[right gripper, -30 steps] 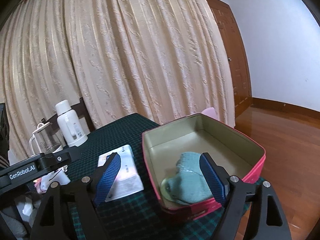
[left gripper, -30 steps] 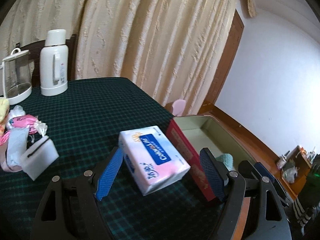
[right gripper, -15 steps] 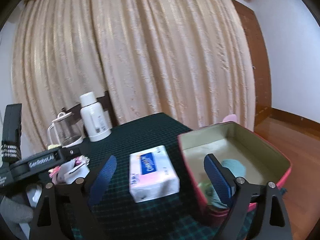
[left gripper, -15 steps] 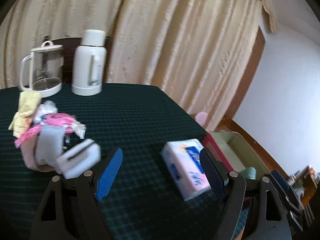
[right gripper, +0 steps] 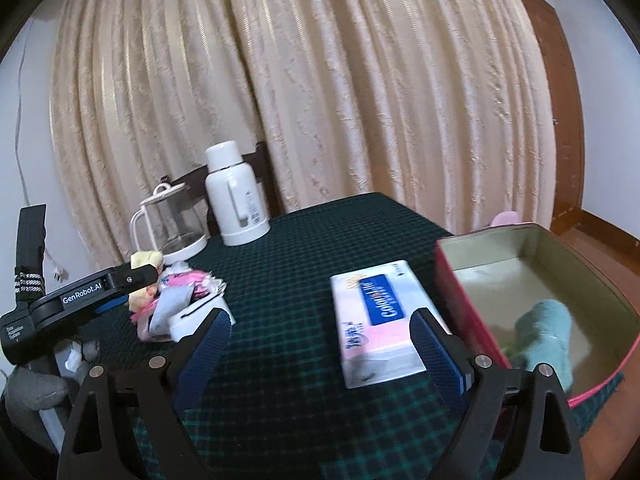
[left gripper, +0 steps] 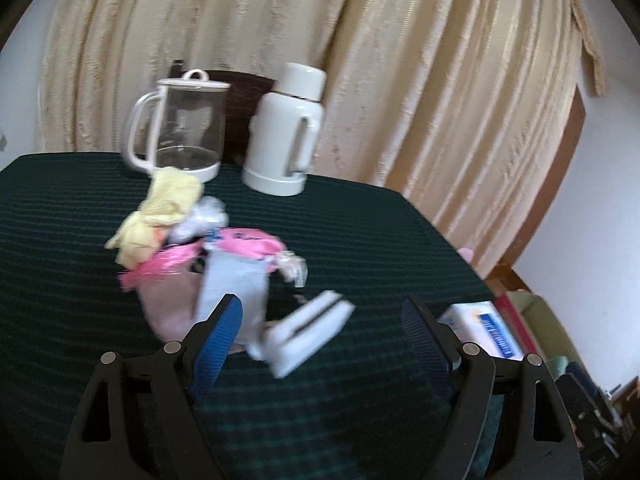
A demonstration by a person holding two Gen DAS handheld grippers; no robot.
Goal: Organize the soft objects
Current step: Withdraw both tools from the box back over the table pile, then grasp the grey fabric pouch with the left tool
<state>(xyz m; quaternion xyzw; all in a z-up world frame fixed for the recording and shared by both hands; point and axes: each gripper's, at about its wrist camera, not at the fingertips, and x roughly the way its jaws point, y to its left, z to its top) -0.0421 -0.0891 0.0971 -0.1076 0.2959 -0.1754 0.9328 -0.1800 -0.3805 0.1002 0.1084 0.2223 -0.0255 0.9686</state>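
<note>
A pile of soft things lies on the dark green checked table: a yellow cloth (left gripper: 160, 208), a pink packet (left gripper: 240, 246), a grey-white cloth (left gripper: 236, 288) and a white sponge (left gripper: 308, 332). My left gripper (left gripper: 322, 344) is open and empty, just short of the sponge. The pile also shows in the right wrist view (right gripper: 176, 300). A tissue pack (right gripper: 376, 320) lies beside the red box (right gripper: 444, 276), which holds a teal sock (right gripper: 548, 332). My right gripper (right gripper: 320, 356) is open and empty, above the table near the tissue pack.
A glass kettle (left gripper: 180, 128) and a white thermos (left gripper: 288, 132) stand at the table's far edge by the curtain. The tissue pack (left gripper: 484, 332) and red box (left gripper: 516, 320) sit at the table's right edge. Wooden floor lies beyond.
My left gripper has swung left, away from the tissue pack and box, toward the pile of soft things. My right gripper has drawn back and turned left, off the box.
</note>
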